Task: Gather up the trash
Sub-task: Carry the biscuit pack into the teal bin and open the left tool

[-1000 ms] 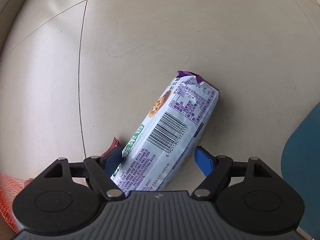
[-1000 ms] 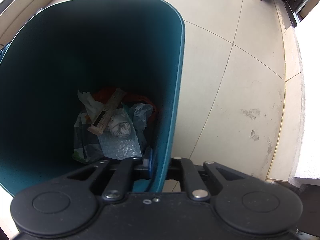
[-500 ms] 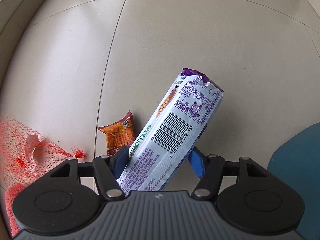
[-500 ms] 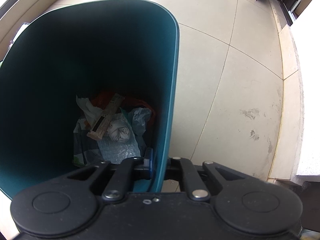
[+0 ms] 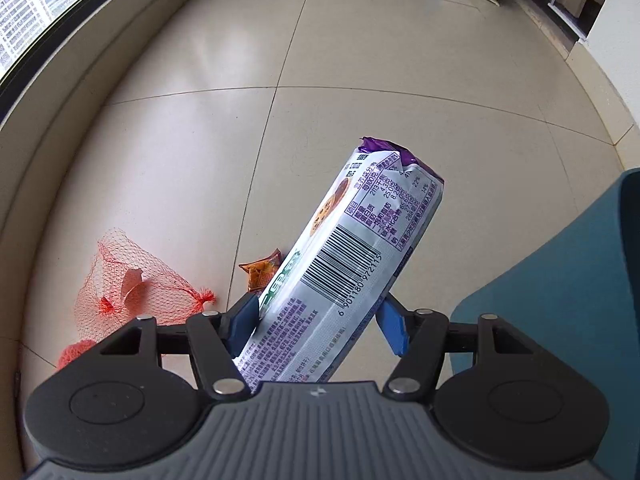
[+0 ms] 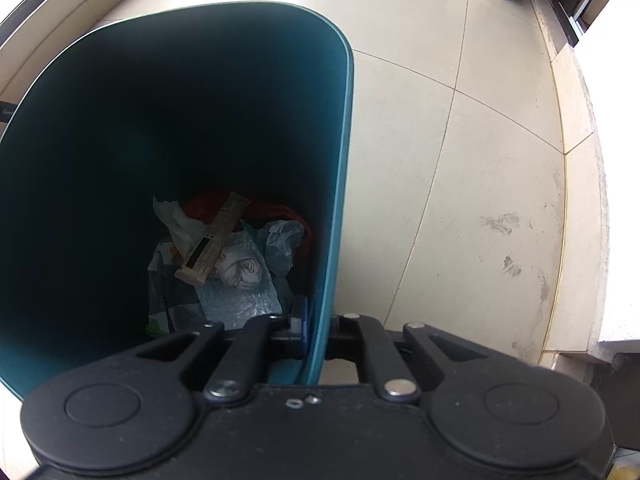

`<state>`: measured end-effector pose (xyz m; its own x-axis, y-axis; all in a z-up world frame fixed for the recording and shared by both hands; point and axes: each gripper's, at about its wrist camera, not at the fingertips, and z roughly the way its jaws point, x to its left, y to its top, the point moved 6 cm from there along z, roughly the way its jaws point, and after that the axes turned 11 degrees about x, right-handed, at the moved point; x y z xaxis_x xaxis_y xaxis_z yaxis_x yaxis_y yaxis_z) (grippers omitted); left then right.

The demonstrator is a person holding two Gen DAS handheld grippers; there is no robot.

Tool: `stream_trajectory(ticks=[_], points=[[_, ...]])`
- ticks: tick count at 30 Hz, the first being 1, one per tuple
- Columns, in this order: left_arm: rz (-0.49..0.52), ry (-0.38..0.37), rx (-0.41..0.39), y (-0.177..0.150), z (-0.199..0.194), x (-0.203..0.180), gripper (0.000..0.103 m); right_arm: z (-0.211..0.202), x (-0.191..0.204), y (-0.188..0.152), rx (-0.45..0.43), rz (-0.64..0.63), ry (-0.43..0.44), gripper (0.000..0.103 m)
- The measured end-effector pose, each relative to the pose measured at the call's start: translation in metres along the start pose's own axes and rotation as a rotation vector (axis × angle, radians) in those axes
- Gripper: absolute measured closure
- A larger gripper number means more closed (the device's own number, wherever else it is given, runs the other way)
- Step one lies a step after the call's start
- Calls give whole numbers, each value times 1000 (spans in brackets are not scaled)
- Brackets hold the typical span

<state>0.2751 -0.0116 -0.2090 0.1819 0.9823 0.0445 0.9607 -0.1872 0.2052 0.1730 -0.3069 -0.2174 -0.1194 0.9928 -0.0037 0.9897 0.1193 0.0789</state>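
The left gripper point(image 5: 318, 326) has its jaws clamped on the white and purple biscuit packet point(image 5: 348, 264), held off the tiled floor point(image 5: 360, 112) and slanting up to the right. The right gripper point(image 6: 316, 330) pinches the teal bin point(image 6: 344, 152) by its rim wall, rubbish point(image 6: 236, 256) lying inside. Beyond the packet lie an orange snack wrapper point(image 5: 260, 274) and a red net bag point(image 5: 136, 288).

Open tiled floor point(image 5: 360, 60) ahead; net bag point(image 5: 132, 284) left, bin wall point(image 5: 568, 300) close right.
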Motion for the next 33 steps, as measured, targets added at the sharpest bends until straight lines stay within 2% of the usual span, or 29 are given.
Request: stream_trajectory(ticks=[7, 13, 17, 23, 29, 33], points=[[58, -37, -92, -27, -89, -50, 41, -2, 6, -4, 2, -27, -5, 96], [132, -66, -110, -52, -129, -87, 42, -4, 8, -4, -11, -41, -8, 96], [150, -151, -107, -59, -142, -118, 42, -4, 10, -6, -16, -52, -17, 96], [207, -188, -52, -52, -131, -184, 42, -6, 10, -8, -18, -50, -11, 96], [227, -155, -13, -38, -108, -233, 45, -7, 9, -8, -19, -50, -3, 96], [201, -108, 31, -21, -76, -243, 46, -8, 8, -8, -22, -55, 1, 96]])
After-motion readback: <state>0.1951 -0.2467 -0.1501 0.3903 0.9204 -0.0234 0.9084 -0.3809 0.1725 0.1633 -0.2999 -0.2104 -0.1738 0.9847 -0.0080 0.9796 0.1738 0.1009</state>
